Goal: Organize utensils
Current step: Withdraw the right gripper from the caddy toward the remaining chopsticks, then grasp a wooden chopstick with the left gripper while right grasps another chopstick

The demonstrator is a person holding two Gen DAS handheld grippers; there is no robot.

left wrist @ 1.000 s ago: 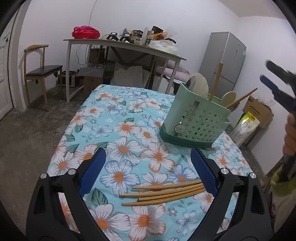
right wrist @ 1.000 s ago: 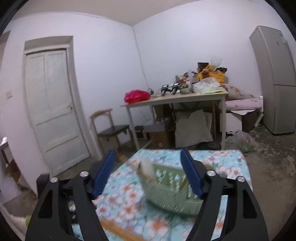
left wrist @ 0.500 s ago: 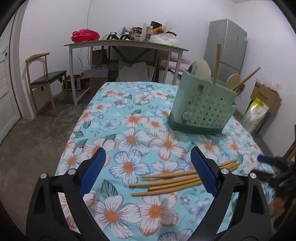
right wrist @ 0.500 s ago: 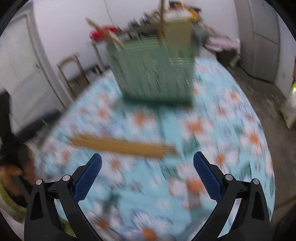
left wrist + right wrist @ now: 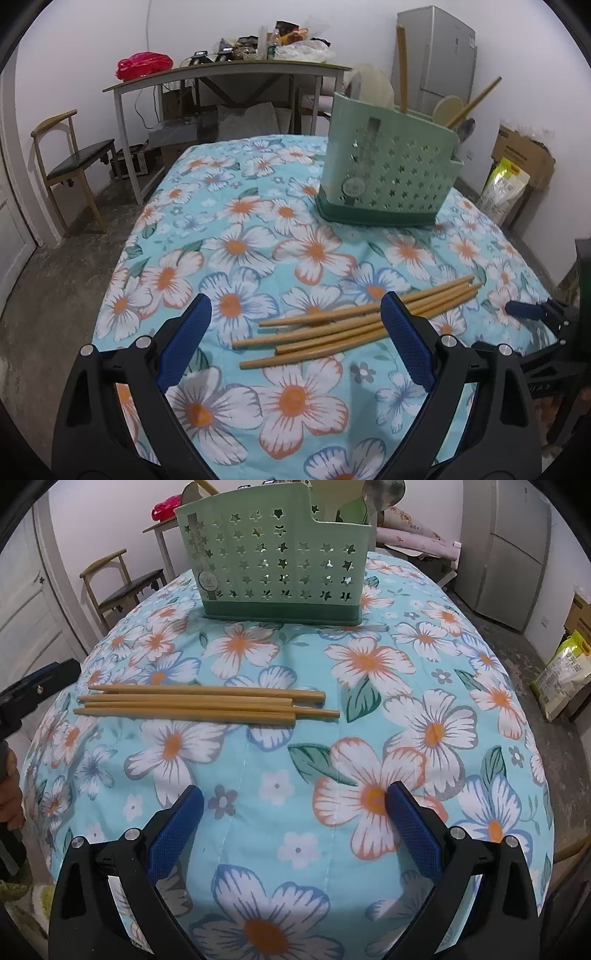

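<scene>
Several wooden chopsticks [image 5: 354,325] lie side by side on the floral tablecloth [image 5: 236,243]; they also show in the right wrist view [image 5: 199,703]. A green perforated utensil caddy [image 5: 391,177] stands at the far side and holds wooden utensils and a spoon; it also shows in the right wrist view [image 5: 273,557]. My left gripper [image 5: 295,332] is open and empty, just short of the chopsticks' thin ends. My right gripper [image 5: 295,823] is open and empty, low over the cloth, short of the chopsticks. It also shows in the left wrist view [image 5: 532,314] at the table's right edge.
The table [image 5: 480,686] is small, with floor on all sides. A wooden chair [image 5: 70,162] and a cluttered desk [image 5: 229,70] stand behind. A fridge [image 5: 439,55] and a cardboard box with bags [image 5: 517,173] are at the right. A door [image 5: 33,602] is at the left.
My right gripper swung down from high above the table to low over the cloth facing the chopsticks. My left gripper moved a little closer to the chopsticks. Both stayed open.
</scene>
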